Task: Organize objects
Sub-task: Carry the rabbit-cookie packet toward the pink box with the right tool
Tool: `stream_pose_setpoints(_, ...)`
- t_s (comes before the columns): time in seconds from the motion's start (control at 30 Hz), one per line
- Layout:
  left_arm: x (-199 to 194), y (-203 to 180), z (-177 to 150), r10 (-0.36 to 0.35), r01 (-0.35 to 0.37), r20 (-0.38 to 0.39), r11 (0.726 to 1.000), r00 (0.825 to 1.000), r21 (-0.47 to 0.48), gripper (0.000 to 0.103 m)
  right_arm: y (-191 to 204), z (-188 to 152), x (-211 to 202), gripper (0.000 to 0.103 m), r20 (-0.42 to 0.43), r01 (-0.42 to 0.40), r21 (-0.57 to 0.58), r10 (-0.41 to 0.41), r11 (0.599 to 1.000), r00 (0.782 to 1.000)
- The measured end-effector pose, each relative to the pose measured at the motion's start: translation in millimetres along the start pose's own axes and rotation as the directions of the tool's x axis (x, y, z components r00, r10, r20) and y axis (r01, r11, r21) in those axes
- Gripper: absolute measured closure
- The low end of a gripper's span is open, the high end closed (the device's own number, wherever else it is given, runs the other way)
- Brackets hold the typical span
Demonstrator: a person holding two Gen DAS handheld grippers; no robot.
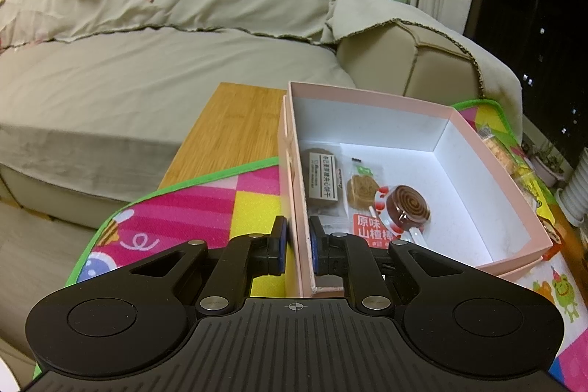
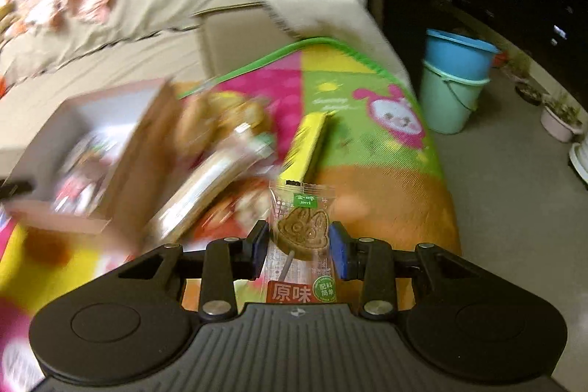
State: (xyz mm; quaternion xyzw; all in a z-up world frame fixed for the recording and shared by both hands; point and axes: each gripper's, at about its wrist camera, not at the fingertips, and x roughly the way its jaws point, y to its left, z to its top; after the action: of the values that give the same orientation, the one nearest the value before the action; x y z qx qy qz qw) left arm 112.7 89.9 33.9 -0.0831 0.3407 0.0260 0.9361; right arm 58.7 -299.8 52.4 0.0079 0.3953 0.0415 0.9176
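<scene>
With three wrapped snacks already lying in the open pink cardboard box [image 1: 459,120], whose near wall the left gripper [image 1: 296,241] pinches, the right gripper [image 2: 297,245] clasps a clear-wrapped brown rabbit-shaped lollipop [image 2: 301,226], others awaiting on the colourful mat [image 2: 367,142].

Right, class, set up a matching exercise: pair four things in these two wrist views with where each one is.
Things:
1. pink box
2. spiral lollipop
3. rabbit lollipop packet
4. yellow bar

Places:
A. lying on the play mat
B. between the right gripper jaws
C. inside the box
D. wall clamped by the left gripper

Pairs: 1-D, 2-C, 3-B, 4-A
</scene>
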Motion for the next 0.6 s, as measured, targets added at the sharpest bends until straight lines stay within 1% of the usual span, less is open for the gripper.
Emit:
stream_pose_setpoints(0.07,-0.3,0.5,0.2,-0.002,0.002,0.000,1.000,1.000,-0.002,0.089,13.2,-13.6,-14.8,0.068,-0.014,-0.034,-0.021,0.034,0.999,0.999)
stream_pose_setpoints(0.13,-0.2,0.6,0.2,-0.002,0.002,0.002,1.000,1.000,-0.002,0.089,24.6,-25.4,-25.7,0.068,-0.033,-0.084,-0.018,0.083,0.996,0.996)
stream_pose_setpoints(0.23,-0.4,0.4,0.3,0.001,-0.001,-0.001,1.000,1.000,-0.002,0.089,45.7,-40.8,-32.7,0.068,-0.083,-0.162,-0.023,0.159,0.987,0.984)
stream_pose_setpoints(0.3,-0.6,0.5,0.2,-0.001,0.001,0.000,1.000,1.000,-0.002,0.088,62.7,-43.4,-38.8,0.068,-0.091,-0.198,-0.056,0.192,0.979,0.977)
stream_pose_setpoints(0.37,-1.0,0.2,0.6,-0.003,0.003,-0.001,1.000,1.000,-0.004,0.088,76.7,-36.0,-49.3,0.068,-0.066,-0.237,-0.086,0.232,0.968,0.971)
stream_pose_setpoints(0.43,-1.4,-0.3,0.9,-0.005,0.005,-0.002,1.000,1.000,-0.007,0.088,86.4,-22.2,-60.6,0.068,-0.023,-0.263,-0.119,0.262,0.957,0.965)
stream_pose_setpoints(0.53,-1.3,-1.8,1.5,-0.004,0.004,-0.001,1.000,1.000,-0.009,0.088,100.2,8.4,-74.3,0.068,0.052,-0.271,-0.175,0.284,0.946,0.957)
stream_pose_setpoints(0.6,-1.3,-2.0,1.7,-0.006,0.006,-0.001,1.000,1.000,-0.011,0.088,108.2,31.8,-79.3,0.068,0.100,-0.276,-0.205,0.301,0.939,0.948)
